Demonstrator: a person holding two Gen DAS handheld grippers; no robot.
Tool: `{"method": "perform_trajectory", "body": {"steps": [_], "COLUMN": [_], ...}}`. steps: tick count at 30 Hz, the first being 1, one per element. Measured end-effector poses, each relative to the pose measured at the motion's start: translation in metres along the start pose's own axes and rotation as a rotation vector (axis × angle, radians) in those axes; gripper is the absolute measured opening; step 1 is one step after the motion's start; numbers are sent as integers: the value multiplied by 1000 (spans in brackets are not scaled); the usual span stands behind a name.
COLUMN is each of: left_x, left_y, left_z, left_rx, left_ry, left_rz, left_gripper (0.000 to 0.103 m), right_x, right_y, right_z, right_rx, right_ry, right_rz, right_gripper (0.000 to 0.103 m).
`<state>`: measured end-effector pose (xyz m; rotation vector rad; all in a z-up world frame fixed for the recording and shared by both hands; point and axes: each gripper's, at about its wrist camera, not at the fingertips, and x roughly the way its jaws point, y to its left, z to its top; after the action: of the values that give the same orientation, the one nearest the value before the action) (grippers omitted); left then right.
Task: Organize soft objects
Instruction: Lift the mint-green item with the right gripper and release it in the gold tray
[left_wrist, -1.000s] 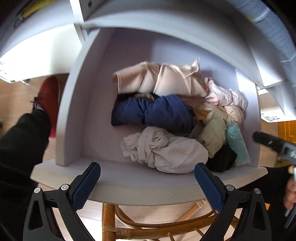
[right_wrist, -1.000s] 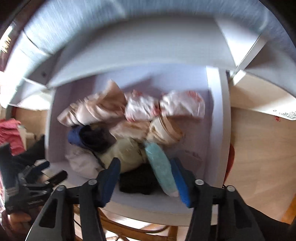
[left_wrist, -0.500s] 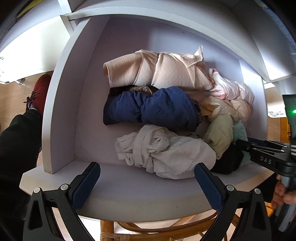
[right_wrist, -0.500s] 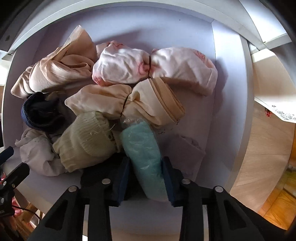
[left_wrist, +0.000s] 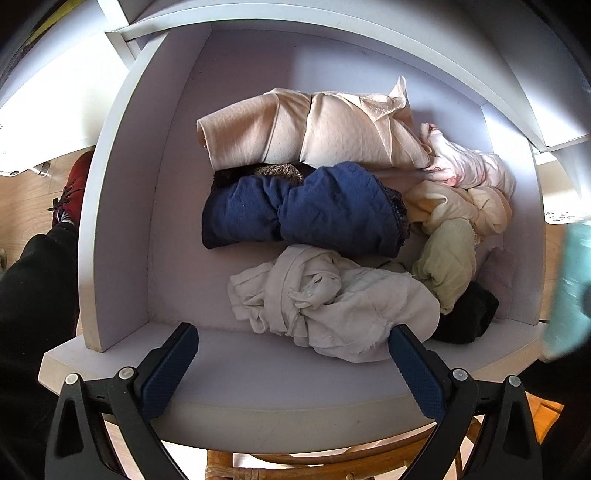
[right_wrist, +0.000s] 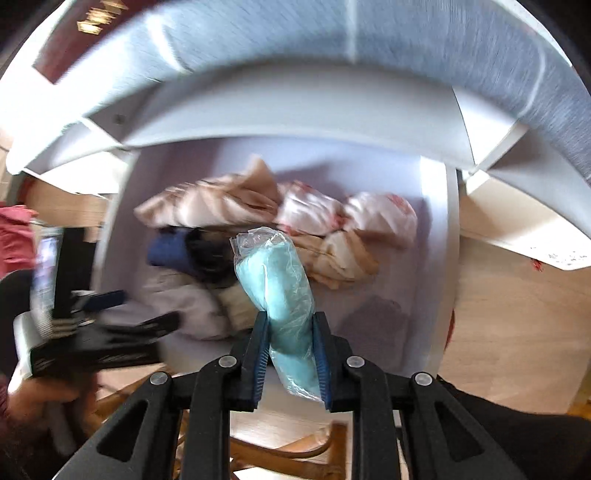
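Item: teal bundle in clear plastic wrap (right_wrist: 280, 295). Held by the right gripper (right_wrist: 290, 365), whose jaws have just been closing and now clamp it at its lower third. Long axis runs from the jaws toward 12 o'clock, leaning slightly to 11; the crinkled open end of the wrap is at the top. It hangs clear above the drawer's contents, touching none of them. In the left wrist view it shows only as a teal blur at the 3 o'clock edge (left_wrist: 570, 288).

Item: drawer (left_wrist: 122, 206), pale lilac, pulled out, walls at 9 and 3 o'clock.

Contents, left wrist view:
- beige rolled garment (left_wrist: 295, 125), at 12 o'clock, long axis 9 to 3.
- navy rolled garment (left_wrist: 306, 214), centre, same axis.
- grey-white crumpled cloth (left_wrist: 332, 302), at 6 o'clock, just ahead of the left jaws.
- pale green knit (left_wrist: 447, 258), black item (left_wrist: 465, 314), cream and pink pieces, packed toward 3 o'clock.

Item: left gripper (left_wrist: 291, 362). Jaws wide apart, empty, pointing down over the drawer's front edge; the crumpled cloth lies nearest it.

Judgement: the bare floor between the black item and the 3 o'clock wall looks like the gap the teal bundle came from; any replacement would fall to the right hand, bundle turned to match the rolls' axis.
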<state>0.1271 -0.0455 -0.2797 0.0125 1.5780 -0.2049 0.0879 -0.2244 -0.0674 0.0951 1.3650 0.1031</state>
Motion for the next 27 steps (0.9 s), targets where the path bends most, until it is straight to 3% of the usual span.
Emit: {"method": "perform_trajectory", "body": {"steps": [7,15,21,27], "left_x": [3,10,12,11], "left_y": [-11,-18,-15,-15], "left_z": [-2,0,2,1], "left_rx": [55,65,68,66], "left_ry": [17,34,41,43], "left_rz": [14,-10,-19,-27], "left_gripper": [103,102,103,103], "right_x": [-77,-169,-201,-182], "right_y": [27,43,29,4], "right_z": [13,68,127,200], "right_rx": [-67,-74,56,232], "right_ry": [-162,-376,-467,-445], "right_rz": [132,206,208,148], "right_gripper": [22,22,22,22]}}
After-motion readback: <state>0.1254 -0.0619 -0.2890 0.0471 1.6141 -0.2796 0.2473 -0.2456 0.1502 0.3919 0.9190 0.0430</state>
